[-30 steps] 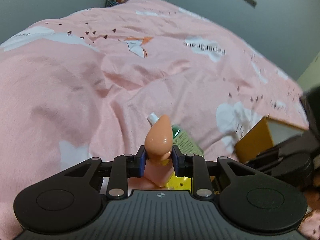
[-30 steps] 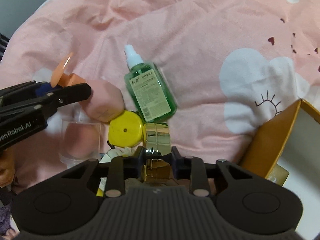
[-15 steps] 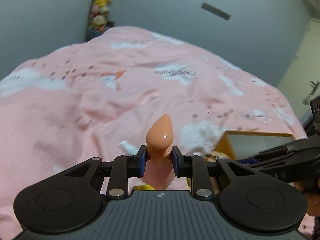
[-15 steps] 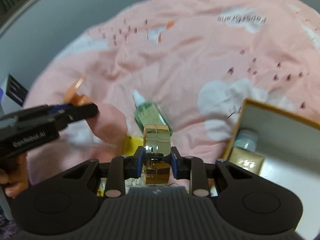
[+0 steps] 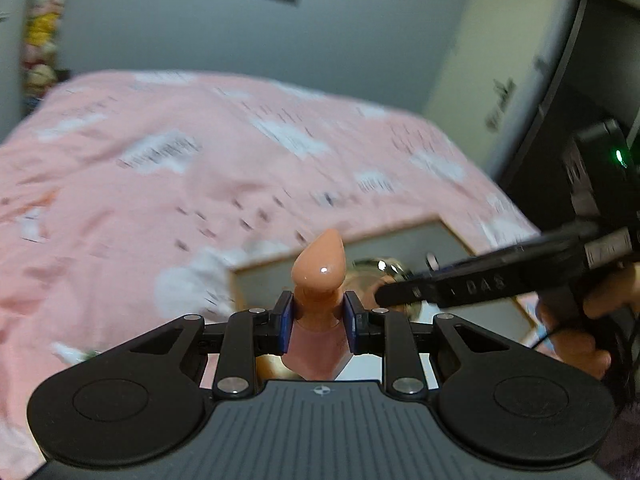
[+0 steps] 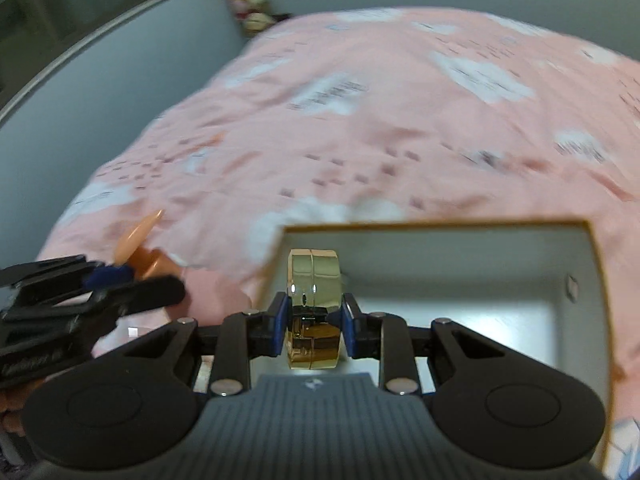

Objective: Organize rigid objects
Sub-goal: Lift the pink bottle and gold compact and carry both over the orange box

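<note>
Left gripper [image 5: 318,316]: clamped on a pink bottle [image 5: 318,344] at the neck, blue pads touching both sides, teardrop cap [image 5: 319,266] pointing up and away, long axis along the fingers. Held in the air above the near-left corner of the box [image 5: 448,236] on the pink bed [image 5: 160,200]. Right gripper [image 6: 314,320]: closed on a gold case [image 6: 314,280], pads pinching its lower half, long axis upright, narrow seamed edge facing the camera. Held over the left part of the open box [image 6: 576,280], just inside its left wall. Background blurred.
</note>
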`<state>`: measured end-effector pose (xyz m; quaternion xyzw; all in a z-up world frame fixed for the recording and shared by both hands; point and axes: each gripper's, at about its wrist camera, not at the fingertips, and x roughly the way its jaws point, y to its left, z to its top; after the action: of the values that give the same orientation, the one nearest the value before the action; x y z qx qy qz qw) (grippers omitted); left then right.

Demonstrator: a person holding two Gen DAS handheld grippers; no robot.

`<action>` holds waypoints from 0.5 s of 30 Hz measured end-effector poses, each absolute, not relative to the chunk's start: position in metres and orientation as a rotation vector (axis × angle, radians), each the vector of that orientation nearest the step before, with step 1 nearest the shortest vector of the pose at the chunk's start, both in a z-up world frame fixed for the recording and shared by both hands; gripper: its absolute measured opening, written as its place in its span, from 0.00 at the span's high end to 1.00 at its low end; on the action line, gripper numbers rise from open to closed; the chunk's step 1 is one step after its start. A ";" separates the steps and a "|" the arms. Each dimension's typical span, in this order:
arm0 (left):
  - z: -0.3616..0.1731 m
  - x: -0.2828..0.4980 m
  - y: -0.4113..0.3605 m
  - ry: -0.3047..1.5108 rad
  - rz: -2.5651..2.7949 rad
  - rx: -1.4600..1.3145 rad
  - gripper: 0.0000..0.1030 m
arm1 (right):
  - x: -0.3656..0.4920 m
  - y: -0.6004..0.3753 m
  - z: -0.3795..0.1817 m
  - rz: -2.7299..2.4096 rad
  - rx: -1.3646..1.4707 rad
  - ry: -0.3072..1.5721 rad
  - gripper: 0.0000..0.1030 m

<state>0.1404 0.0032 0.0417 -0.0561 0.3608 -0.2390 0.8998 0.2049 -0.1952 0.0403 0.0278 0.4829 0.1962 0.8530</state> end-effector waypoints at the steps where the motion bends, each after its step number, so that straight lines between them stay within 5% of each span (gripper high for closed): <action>1: 0.035 0.144 -0.007 0.776 -0.505 -0.088 0.72 | 0.205 -0.204 0.034 0.391 0.072 1.031 0.74; 15: -0.039 0.155 -0.073 0.947 -0.482 0.288 0.72 | 0.204 -0.233 -0.043 0.340 0.159 1.203 0.74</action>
<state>0.1546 -0.0728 -0.0388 0.1369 0.4499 -0.2291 0.8523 0.2044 -0.2329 -0.0433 0.0742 0.5625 0.1589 0.8080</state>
